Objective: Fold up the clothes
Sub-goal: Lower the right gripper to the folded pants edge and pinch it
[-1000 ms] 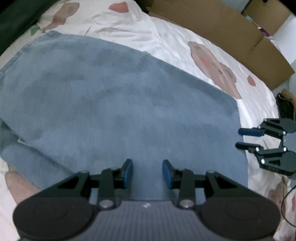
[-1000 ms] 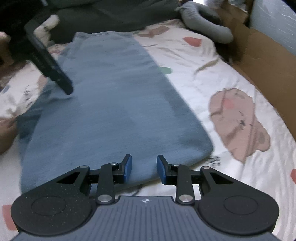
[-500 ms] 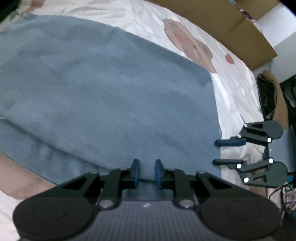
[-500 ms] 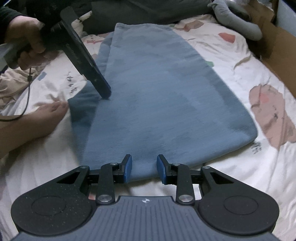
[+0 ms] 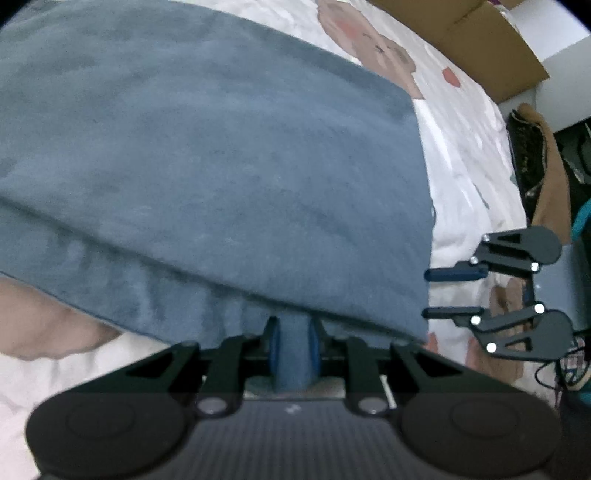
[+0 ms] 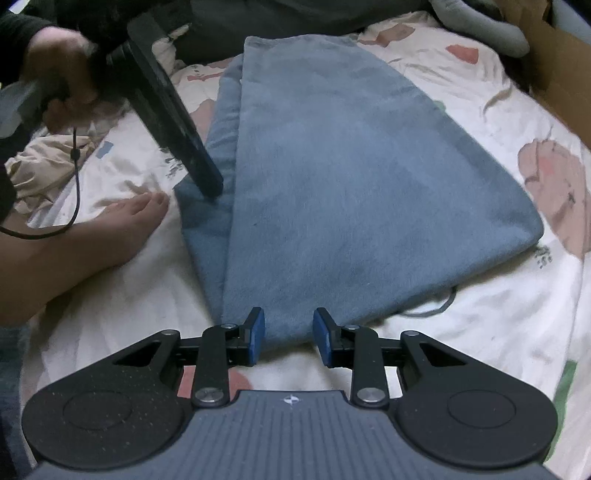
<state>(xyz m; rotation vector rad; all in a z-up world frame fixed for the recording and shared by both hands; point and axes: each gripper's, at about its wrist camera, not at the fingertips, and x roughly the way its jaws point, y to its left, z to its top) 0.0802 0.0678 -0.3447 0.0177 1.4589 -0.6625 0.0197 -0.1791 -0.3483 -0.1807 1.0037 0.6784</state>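
A blue-grey garment [image 5: 221,166] lies folded lengthwise on the patterned bed sheet [image 5: 472,155]. My left gripper [image 5: 293,347] is shut on a pinch of its lower layer at the long side edge. From the right wrist view the same garment [image 6: 351,177] stretches away, and the left gripper [image 6: 207,184] slants down onto its left edge, held by a hand [image 6: 62,85]. My right gripper [image 6: 288,332] is open at the garment's near end, the hem lying between its blue pads without being pressed. The left wrist view shows the right gripper [image 5: 450,291] just off that same end.
A bare foot [image 6: 122,221] rests on the sheet [image 6: 498,332] left of the garment, with a black cable [image 6: 75,184] over it. Cardboard [image 6: 554,55] borders the bed's far right side. A grey garment [image 6: 476,22] and dark bedding [image 6: 295,18] lie at the head.
The left jaws have closed on the garment's side edge, with cloth now bunched between the pads. The right gripper has shifted left along the garment's near end, still open.
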